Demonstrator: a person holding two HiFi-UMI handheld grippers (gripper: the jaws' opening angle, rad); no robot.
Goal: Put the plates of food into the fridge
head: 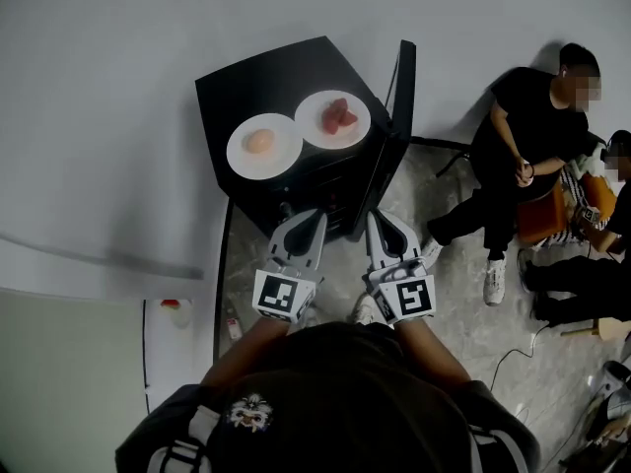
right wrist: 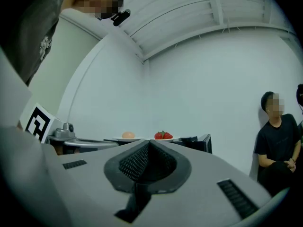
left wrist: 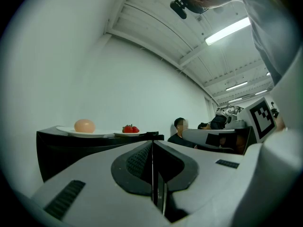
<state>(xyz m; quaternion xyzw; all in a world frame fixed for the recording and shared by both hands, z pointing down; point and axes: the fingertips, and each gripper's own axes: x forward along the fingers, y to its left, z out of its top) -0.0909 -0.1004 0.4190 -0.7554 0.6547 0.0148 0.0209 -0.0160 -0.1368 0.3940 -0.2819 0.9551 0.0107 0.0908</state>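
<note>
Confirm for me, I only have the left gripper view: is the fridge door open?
Observer: Yes. The head view shows the fridge door swung open at the right side of the fridge.
Operator: Right gripper state?
Observer: Right gripper has its jaws together, nothing between them.
Operator: Either gripper on a plate?
Observer: No. From above, the left gripper and the right one sit side by side at the fridge's front. Both are clear of the plate with the pale round item and the strawberry plate on top.
</note>
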